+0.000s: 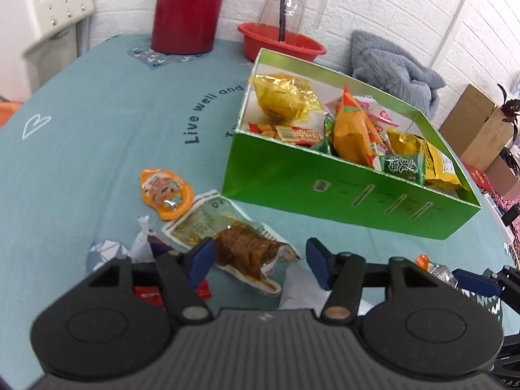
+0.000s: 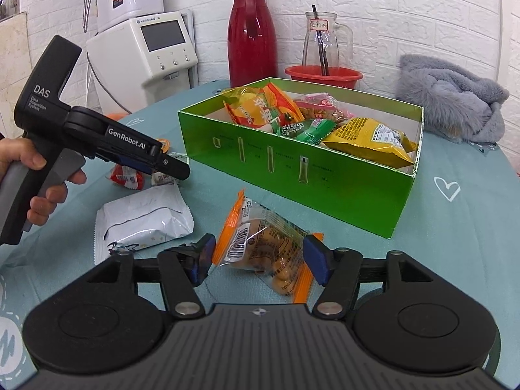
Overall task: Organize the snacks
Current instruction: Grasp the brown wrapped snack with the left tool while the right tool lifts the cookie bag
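A green box (image 1: pixel 325 188) (image 2: pixel 292 175) on the teal tablecloth holds several snack packets. In the left wrist view a brown snack packet (image 1: pixel 250 250) lies flat between the blue pads of my left gripper (image 1: pixel 258 253). The left pad is at its edge and the right pad stands just clear, so the gripper is open. An orange jelly cup (image 1: pixel 164 193) lies beyond it. My right gripper (image 2: pixel 258 253) is open around a clear peanut packet with orange ends (image 2: pixel 266 250), which rests on the cloth. A white packet (image 2: pixel 143 217) lies to its left. A hand holds the left gripper (image 2: pixel 172 165) there, tilted down.
A red thermos (image 2: pixel 252 35), a red basin (image 2: pixel 323 74) with a glass jug (image 2: pixel 320 42) and a grey fluffy cloth (image 2: pixel 448 97) stand behind the box. A white appliance (image 2: pixel 152 52) is at the back left. Cardboard boxes (image 1: pixel 477 123) sit past the table's right edge.
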Tool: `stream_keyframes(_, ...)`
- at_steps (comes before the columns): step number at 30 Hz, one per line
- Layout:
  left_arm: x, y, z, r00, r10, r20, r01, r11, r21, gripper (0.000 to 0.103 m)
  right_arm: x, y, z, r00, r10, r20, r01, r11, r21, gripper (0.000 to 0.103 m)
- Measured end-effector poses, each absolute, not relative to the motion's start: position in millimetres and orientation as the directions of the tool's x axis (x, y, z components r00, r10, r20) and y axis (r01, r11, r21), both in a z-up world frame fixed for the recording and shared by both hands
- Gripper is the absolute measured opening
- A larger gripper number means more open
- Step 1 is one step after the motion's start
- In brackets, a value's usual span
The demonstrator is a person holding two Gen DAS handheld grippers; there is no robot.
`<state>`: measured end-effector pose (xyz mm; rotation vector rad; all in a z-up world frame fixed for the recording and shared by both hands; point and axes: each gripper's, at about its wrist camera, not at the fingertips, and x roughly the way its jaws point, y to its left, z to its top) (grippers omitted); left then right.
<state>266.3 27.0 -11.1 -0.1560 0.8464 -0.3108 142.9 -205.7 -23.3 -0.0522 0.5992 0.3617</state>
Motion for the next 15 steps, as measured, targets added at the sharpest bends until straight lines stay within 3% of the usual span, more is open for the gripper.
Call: stream_keyframes(15,260,13,-17,0.675,-0.220,-0.704,0.204,0.973,-0.109,0.055,150,-191,-31,0.789,0.265,-0.555,-0.328,0.944,-0.016,0.103)
